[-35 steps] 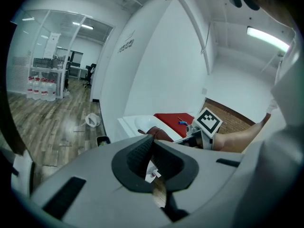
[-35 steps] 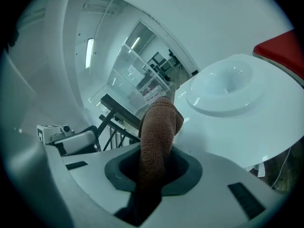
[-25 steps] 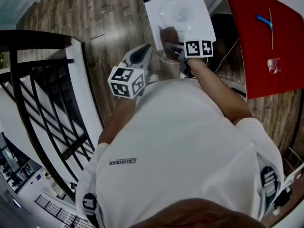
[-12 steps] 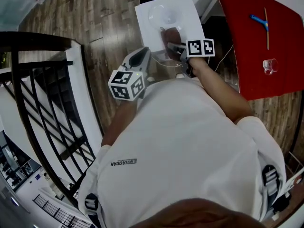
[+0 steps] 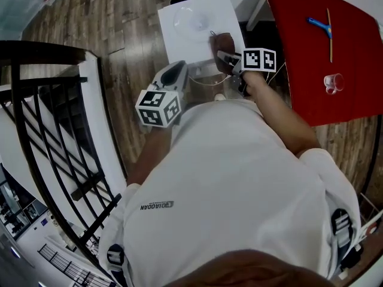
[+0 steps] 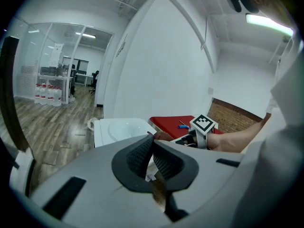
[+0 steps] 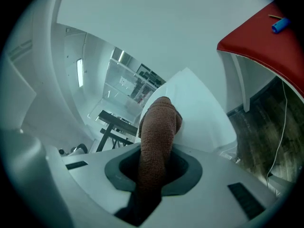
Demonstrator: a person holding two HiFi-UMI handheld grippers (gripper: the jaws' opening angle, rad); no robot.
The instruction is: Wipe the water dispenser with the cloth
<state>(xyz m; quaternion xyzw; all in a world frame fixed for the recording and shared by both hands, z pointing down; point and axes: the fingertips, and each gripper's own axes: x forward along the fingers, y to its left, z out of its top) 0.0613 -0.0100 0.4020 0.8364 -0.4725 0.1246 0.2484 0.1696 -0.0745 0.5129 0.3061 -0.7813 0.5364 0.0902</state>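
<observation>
The white water dispenser (image 5: 192,33) is seen from above, with a round hollow in its top. A brown cloth (image 5: 225,43) lies on the top near its right edge, and my right gripper (image 5: 223,56) is shut on it. In the right gripper view the cloth (image 7: 159,127) stands up between the jaws against the dispenser top (image 7: 206,110). My left gripper (image 5: 179,69) hangs just in front of the dispenser's near-left side, off it. Its jaws (image 6: 152,151) are shut with nothing held. The dispenser (image 6: 118,128) lies beyond them.
A red table (image 5: 305,58) stands right of the dispenser, with a blue pen (image 5: 318,24) and a small glass (image 5: 333,82) on it. A black stair railing (image 5: 54,118) runs down the left. A thin cable (image 5: 206,82) hangs at the dispenser's front, above the wood floor (image 5: 128,34).
My right gripper has drawn the brown cloth across the dispenser top, from near its middle to its right edge. The left gripper has stayed beside the dispenser's near-left side.
</observation>
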